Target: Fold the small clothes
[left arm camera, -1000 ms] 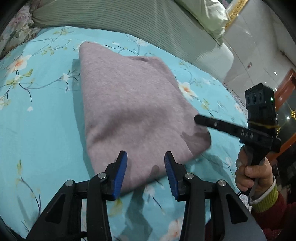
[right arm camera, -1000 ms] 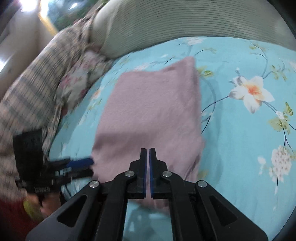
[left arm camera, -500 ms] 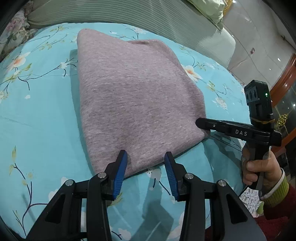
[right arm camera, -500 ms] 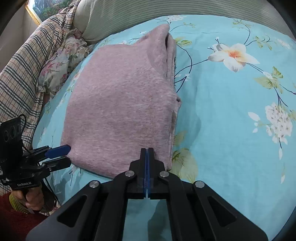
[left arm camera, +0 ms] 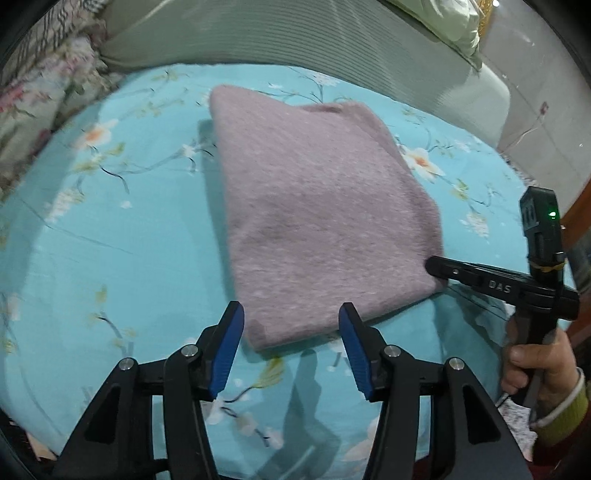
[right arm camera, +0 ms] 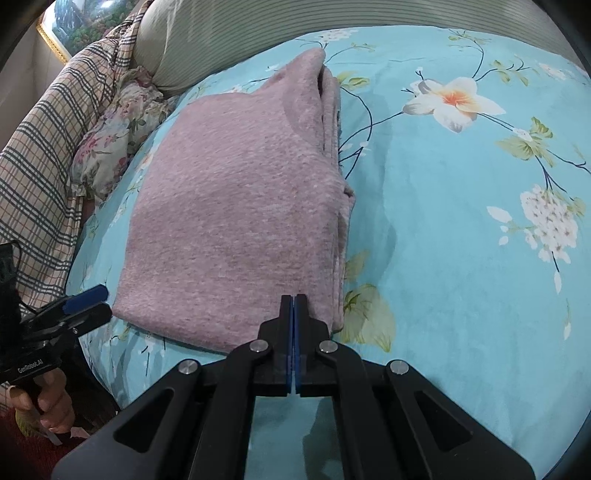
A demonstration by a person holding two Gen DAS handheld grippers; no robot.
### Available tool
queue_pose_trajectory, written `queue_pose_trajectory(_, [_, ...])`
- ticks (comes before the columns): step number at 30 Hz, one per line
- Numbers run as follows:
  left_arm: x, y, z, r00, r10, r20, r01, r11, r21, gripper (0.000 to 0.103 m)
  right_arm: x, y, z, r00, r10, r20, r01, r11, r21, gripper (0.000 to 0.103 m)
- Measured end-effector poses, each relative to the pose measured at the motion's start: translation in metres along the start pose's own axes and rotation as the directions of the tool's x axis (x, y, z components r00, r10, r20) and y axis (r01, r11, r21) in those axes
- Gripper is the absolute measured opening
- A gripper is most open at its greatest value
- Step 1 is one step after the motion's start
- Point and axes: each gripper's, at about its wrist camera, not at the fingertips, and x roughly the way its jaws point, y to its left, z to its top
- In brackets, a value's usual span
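Observation:
A mauve knit garment [left arm camera: 317, 210] lies folded into a thick rectangle on the turquoise floral bedsheet [left arm camera: 110, 236]. My left gripper [left arm camera: 291, 314] is open and empty, its blue-padded jaws just off the garment's near edge. My right gripper [right arm camera: 293, 299] is shut with nothing between its jaws, its tip over the garment's [right arm camera: 236, 214] near right corner. The right gripper also shows in the left wrist view [left arm camera: 436, 264] at the garment's right corner. The left gripper shows in the right wrist view [right arm camera: 88, 301] at the near left corner.
A striped grey-green bolster [left arm camera: 295, 44] runs along the far side of the bed. A floral pillow [right arm camera: 114, 136] and a plaid cloth [right arm camera: 40, 162] lie to the left. A pale pillow [left arm camera: 450, 26] sits far right, with a tiled wall beyond.
Both grippers have drawn back slightly from the folded garment, which lies still. The left stays open and the right stays shut.

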Motion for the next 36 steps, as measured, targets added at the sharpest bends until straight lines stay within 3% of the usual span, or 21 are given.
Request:
queue_pose_trajectory(9, [-0.006, 0.000, 0.006, 0.990, 0.139, 0.017, -0.140, 0.990, 0.028, 0.058, -0.024, 0.015, 0.000, 0.999, -0.026, 0.037, 0.026, 1.000, -0.014, 0.003])
queue_pose_trajectory(18, [-0.020, 0.007, 0.017, 0.983, 0.170, 0.063, -0.171, 0.985, 0.007, 0.072, -0.039, 0.017, 0.028, 0.996, 0.012, 0.089, -0.013, 1.000, 0.009, 0.006])
queue_pose_trajectory(19, [-0.019, 0.008, 0.021, 0.982, 0.174, 0.067, -0.175, 0.985, 0.009, 0.074, -0.036, 0.015, 0.033, 0.996, 0.023, 0.089, -0.025, 1.000, 0.019, 0.012])
queue_pose_trajectory(21, [-0.017, 0.009, 0.028, 0.982, 0.176, 0.071, -0.177, 0.984, 0.004, 0.074, -0.033, 0.013, 0.045, 0.994, 0.024, 0.104, -0.027, 0.999, 0.025, 0.036])
queue_pose_trajectory(22, [-0.016, 0.009, 0.033, 0.982, 0.174, 0.073, -0.174, 0.985, 0.002, 0.074, -0.032, 0.012, 0.051, 0.993, 0.022, 0.118, -0.025, 0.999, 0.023, 0.053])
queue_pose_trajectory(23, [-0.014, 0.009, 0.038, 0.982, 0.174, 0.078, -0.175, 0.985, 0.001, 0.075, -0.031, 0.011, 0.059, 0.990, 0.014, 0.143, -0.017, 1.000, 0.017, 0.058])
queue_pose_trajectory(32, [0.032, 0.019, 0.087, 0.975, 0.213, 0.057, -0.213, 0.977, -0.019, 0.079, 0.024, -0.014, 0.133, 0.994, -0.038, 0.101, 0.034, 0.999, 0.038, 0.055])
queue_pose_trajectory(34, [0.042, 0.026, 0.097, 0.977, 0.209, 0.049, -0.206, 0.977, -0.048, 0.079, 0.036, -0.020, 0.144, 0.996, -0.038, 0.085, 0.034, 0.998, 0.043, 0.045])
queue_pose_trajectory(35, [0.048, 0.029, 0.103, 0.978, 0.203, 0.045, -0.200, 0.978, -0.062, 0.079, 0.043, -0.023, 0.149, 0.997, -0.015, 0.069, 0.011, 0.999, 0.051, 0.029])
queue_pose_trajectory(36, [0.054, 0.031, 0.107, 0.978, 0.204, 0.037, -0.201, 0.977, -0.067, 0.079, 0.045, -0.022, 0.151, 0.998, -0.004, 0.064, 0.000, 0.999, 0.053, 0.021])
